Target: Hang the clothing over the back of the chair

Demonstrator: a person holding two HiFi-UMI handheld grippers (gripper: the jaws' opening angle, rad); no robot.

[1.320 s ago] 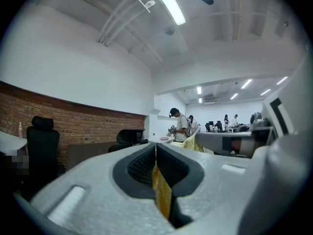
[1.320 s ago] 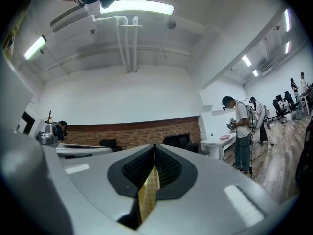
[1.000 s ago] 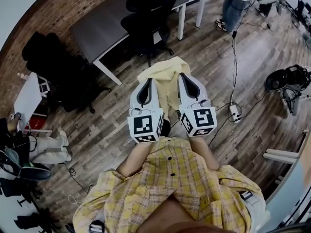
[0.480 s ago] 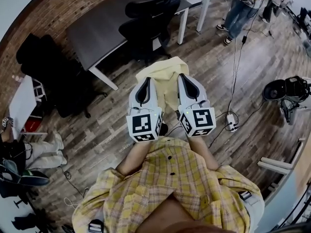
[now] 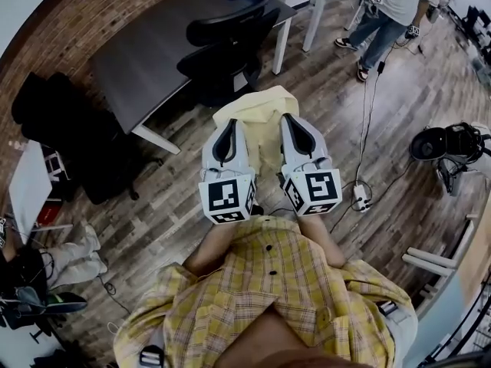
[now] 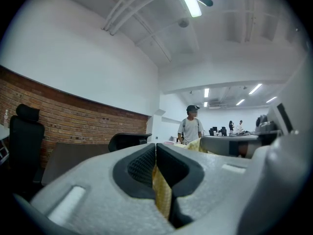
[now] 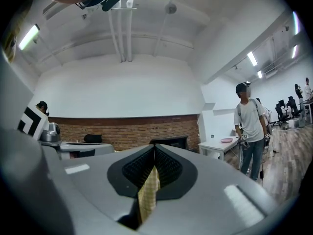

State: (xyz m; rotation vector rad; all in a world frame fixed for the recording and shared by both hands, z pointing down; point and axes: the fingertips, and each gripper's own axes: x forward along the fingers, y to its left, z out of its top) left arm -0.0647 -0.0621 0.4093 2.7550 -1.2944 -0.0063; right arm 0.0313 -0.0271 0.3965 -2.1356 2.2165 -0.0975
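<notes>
step: carry to chair | left gripper [image 5: 229, 129] and right gripper [image 5: 292, 125] both clamped tight on yellow garment [image 5: 259, 112], held up between them | black office chair [image 5: 221, 48] ahead, bare | next: probably raise, drape over backrest

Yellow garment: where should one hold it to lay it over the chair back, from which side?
Its edge, at two spaced points, from the person's side, as the left gripper and right gripper pinch it now: the garment is limp, so a wide hold probably keeps it spread.
</notes>
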